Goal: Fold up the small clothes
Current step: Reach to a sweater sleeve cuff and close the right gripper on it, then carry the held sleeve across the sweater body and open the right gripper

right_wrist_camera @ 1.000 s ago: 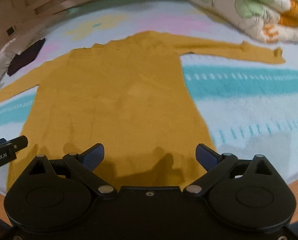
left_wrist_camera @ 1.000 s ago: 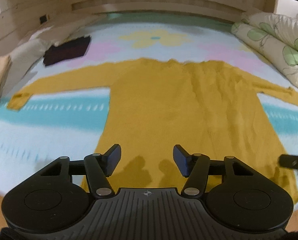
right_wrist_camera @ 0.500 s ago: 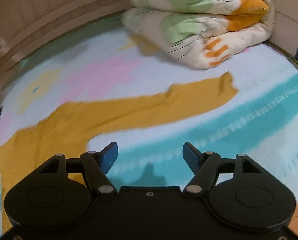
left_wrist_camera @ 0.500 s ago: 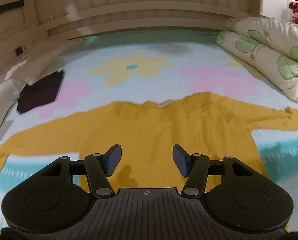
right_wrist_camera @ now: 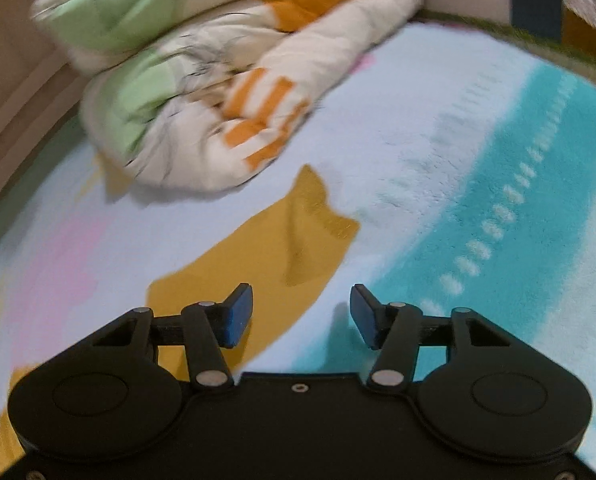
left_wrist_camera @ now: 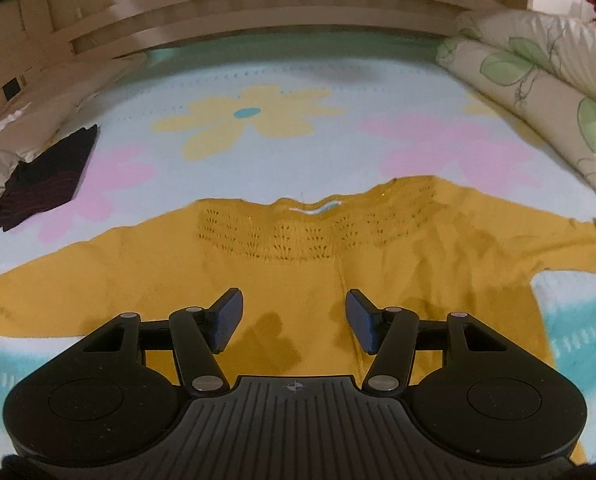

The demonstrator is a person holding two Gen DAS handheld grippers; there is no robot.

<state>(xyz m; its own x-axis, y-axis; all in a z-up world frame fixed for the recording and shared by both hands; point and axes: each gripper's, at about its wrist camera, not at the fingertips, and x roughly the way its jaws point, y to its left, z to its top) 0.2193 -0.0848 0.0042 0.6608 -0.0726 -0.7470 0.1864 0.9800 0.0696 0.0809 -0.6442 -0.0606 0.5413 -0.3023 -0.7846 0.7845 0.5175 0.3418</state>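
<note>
Left wrist view: yellow knit sweater (left_wrist_camera: 298,272) lies flat, sleeves out, across the bed (left_wrist_camera: 338,92) near its front edge; left gripper (left_wrist_camera: 294,316) hangs spread above it. Right gripper (right_wrist_camera: 301,316), jaws apart, holds nothing over the sleeve cuff (right_wrist_camera: 322,216). Soft, light, floppy: pinch there.
</note>
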